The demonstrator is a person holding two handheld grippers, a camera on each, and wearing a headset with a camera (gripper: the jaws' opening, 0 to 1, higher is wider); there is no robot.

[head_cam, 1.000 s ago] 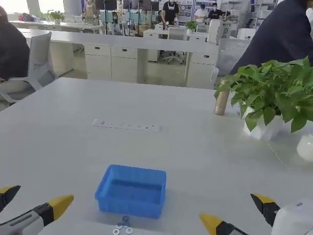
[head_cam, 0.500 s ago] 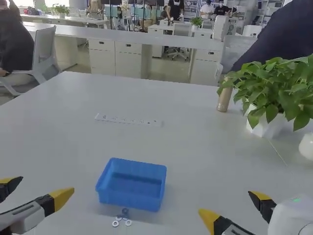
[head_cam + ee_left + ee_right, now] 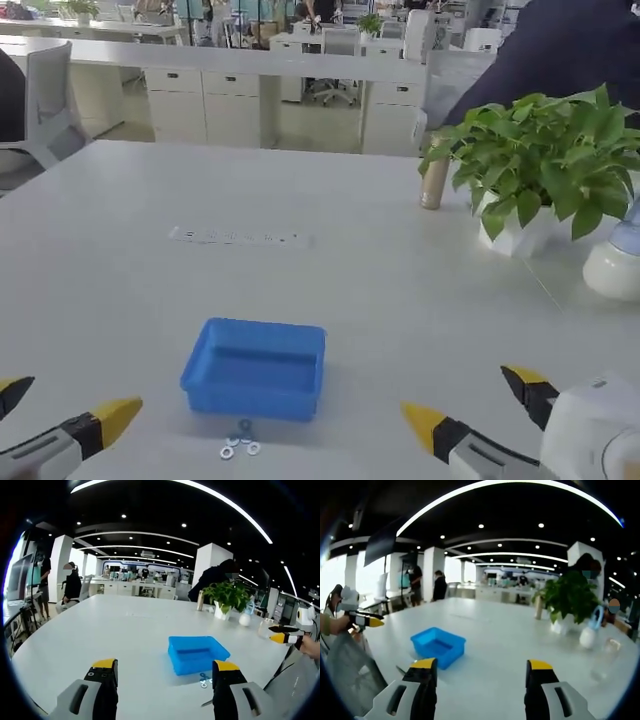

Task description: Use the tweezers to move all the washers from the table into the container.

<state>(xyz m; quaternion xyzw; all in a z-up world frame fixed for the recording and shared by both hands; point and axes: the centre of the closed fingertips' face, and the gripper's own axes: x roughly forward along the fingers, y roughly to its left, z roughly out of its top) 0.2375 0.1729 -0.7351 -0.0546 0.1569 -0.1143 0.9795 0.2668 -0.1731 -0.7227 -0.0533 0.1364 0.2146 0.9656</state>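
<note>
White tabletop in an open office carries everything that matters. The blue container sits near the front edge. The washers lie in a small cluster on the table just in front of it, with none inside as far as the head view lets me judge. That closeness looks deliberate, since each washer would need only a short carry over the low wall. The left gripper and the right gripper hang to either side of the container, both with jaws spread wide and nothing between them, so the pickup has not begun. A potted plant and a power strip sit well back, clear of the working area. The head view gives the layout from above. The left gripper view adds what may be the tweezers, a thin sliver on the table beside the washers, too small to be sure. The right gripper view looks at the container from the other side, with the left gripper held out beyond it.
</note>
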